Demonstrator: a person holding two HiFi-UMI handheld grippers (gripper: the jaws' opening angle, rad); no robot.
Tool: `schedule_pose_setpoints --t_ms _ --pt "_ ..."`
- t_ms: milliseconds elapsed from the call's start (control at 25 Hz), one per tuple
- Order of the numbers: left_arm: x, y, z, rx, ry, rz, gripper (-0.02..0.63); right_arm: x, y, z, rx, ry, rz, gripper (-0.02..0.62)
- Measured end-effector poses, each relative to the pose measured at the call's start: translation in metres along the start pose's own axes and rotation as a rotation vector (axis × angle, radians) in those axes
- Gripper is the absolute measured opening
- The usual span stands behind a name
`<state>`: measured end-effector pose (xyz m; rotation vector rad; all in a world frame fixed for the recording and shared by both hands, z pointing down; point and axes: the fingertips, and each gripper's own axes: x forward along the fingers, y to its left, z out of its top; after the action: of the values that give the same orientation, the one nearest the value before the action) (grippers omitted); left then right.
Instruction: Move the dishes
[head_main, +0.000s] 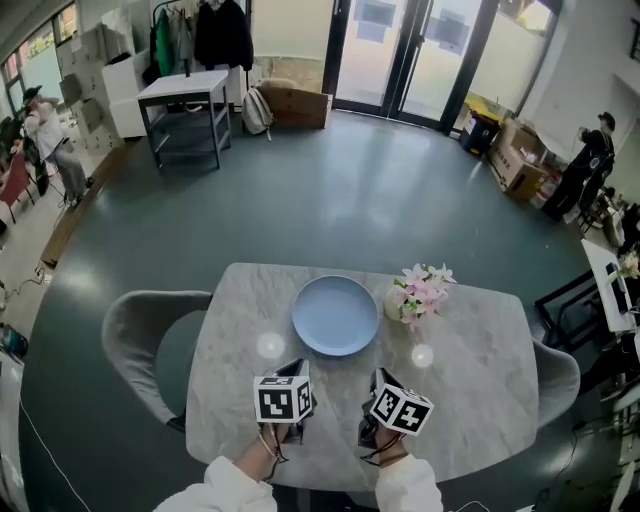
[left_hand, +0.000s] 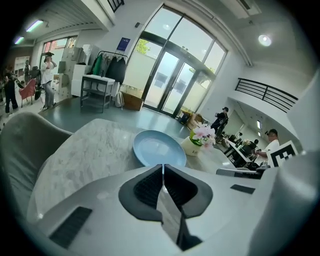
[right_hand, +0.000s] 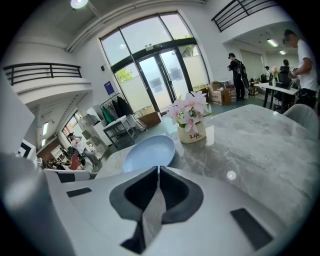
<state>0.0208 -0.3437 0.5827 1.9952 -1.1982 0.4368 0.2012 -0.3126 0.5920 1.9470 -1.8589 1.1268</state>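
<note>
A light blue plate lies empty near the far edge of the marble table. It shows ahead of both grippers as the plate and the plate. My left gripper hovers at the near side of the table, jaws shut with nothing between them. My right gripper sits beside it, also shut and empty. Both are a short way short of the plate.
A small white vase of pink flowers stands just right of the plate, seen also as the vase. Grey chairs flank the table left and right. A white trolley table stands far back; people stand at the room's edges.
</note>
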Motion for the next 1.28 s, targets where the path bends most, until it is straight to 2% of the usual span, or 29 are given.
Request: schedule_pose_setpoints --t_ms 160,360,600,1040,1280 --pt "-0.024 -0.012 -0.013 0.004 0.006 -0.026 0.011 -0.027 0.013 -0.009 0.010 -0.010 0.047 0.066" --pt "-0.050 -0.028 -0.020 0.004 -0.001 -0.099 0.011 -0.051 0.023 -0.027 -0.023 0.010 0.061 0.063" --pt "-0.068 -0.029 -0.021 0.052 -0.015 -0.100 0.011 -0.070 0.026 -0.034 -0.035 -0.013 0.051 0.061" --pt "-0.094 -0.049 -0.017 0.086 -0.060 -0.108 0.011 -0.101 0.029 -0.013 -0.105 -0.069 0.055 0.061" --pt "-0.105 -0.061 -0.037 0.083 -0.066 -0.063 0.011 -0.118 0.026 -0.022 -0.118 -0.063 0.111 0.061"
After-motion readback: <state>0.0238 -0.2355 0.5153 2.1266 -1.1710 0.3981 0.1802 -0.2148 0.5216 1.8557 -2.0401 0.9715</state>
